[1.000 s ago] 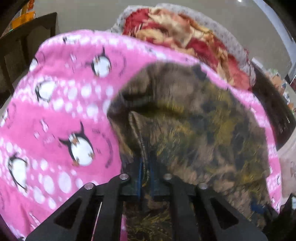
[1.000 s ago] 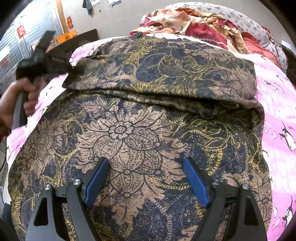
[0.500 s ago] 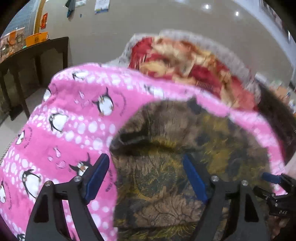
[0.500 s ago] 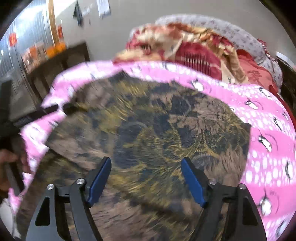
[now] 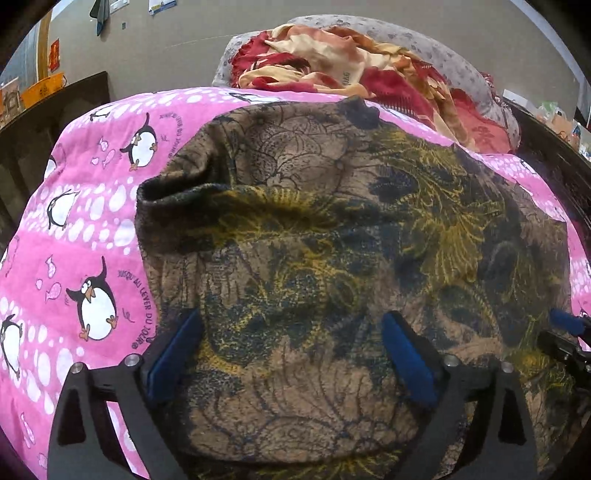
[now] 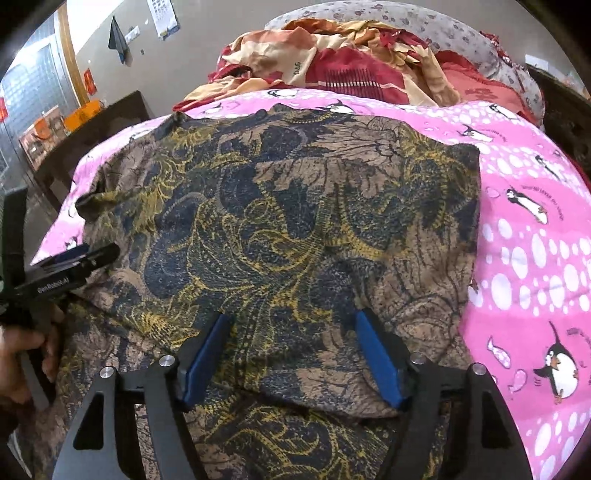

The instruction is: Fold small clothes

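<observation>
A brown, navy and yellow floral garment [image 5: 314,258] lies folded over on the pink penguin blanket [image 5: 92,240]; it also fills the right wrist view [image 6: 277,240]. My left gripper [image 5: 291,332] is open and empty just above the garment's near part. My right gripper [image 6: 291,332] is open and empty over the garment's near edge. The left gripper also shows at the left edge of the right wrist view [image 6: 66,266]. The right gripper's tip shows at the right edge of the left wrist view [image 5: 569,325].
A heap of red and cream bedding [image 6: 332,66] and a grey spotted pillow [image 6: 424,22] lie at the far end of the bed. A dark wooden table [image 6: 92,129] stands to the left. A dark bed frame [image 5: 554,147] runs along the right.
My left gripper let go of the garment's edge, opened and drew back. My right gripper stayed open and pulled back. The garment now lies folded over.
</observation>
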A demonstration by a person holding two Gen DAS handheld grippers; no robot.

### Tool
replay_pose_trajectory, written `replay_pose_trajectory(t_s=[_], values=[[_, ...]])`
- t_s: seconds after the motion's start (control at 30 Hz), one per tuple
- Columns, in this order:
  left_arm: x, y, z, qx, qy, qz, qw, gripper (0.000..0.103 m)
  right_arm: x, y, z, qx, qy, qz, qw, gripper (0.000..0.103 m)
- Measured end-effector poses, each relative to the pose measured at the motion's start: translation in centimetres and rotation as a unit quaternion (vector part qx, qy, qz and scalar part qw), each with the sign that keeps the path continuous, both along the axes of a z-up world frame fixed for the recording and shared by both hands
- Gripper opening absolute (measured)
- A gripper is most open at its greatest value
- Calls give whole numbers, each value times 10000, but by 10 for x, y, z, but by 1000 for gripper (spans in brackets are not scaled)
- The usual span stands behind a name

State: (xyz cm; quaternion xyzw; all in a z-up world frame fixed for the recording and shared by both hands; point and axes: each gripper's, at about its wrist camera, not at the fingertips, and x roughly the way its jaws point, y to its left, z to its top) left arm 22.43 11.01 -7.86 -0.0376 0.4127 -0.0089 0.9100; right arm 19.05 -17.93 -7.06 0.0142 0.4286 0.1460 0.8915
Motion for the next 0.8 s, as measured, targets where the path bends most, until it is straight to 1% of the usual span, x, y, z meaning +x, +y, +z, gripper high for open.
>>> replay_pose_trajectory(t_s=[0.17, 0.33, 0.47, 0.53, 0.6, 0.63, 0.67, 0.73, 0.8], values=[[2, -3, -1, 67, 60, -57, 9999, 103, -5, 10, 1, -211, -69, 13, 9998, 78], [4, -7, -2, 230, 124, -53, 9996, 103, -4, 11, 0, -235, -71, 13, 9997, 78], [3, -11, -1, 395, 98, -49, 9992, 103, -3, 18, 2, -439, 5, 0, 9990, 79], [2, -11, -1, 390, 95, -45, 9992, 103, 0, 22, 6, -488, 219, -214, 9983, 80], [2, -8, -2, 268, 112, -52, 9996, 103, 2, 30, 11, -541, 454, -488, 9963, 90], [2, -7, -2, 242, 102, -54, 9996, 103, 0, 37, 13, -629, 526, -630, 9946, 92], [2, -8, -2, 260, 109, -53, 9996, 103, -3, 43, 14, -711, 538, -720, 9934, 95], [2, -9, -2, 313, 114, -50, 9994, 103, -12, 55, 13, -872, 516, -913, 9907, 95], [2, -9, -2, 296, 113, -51, 9995, 103, -23, 60, 10, -898, 452, -1166, 9881, 96]])
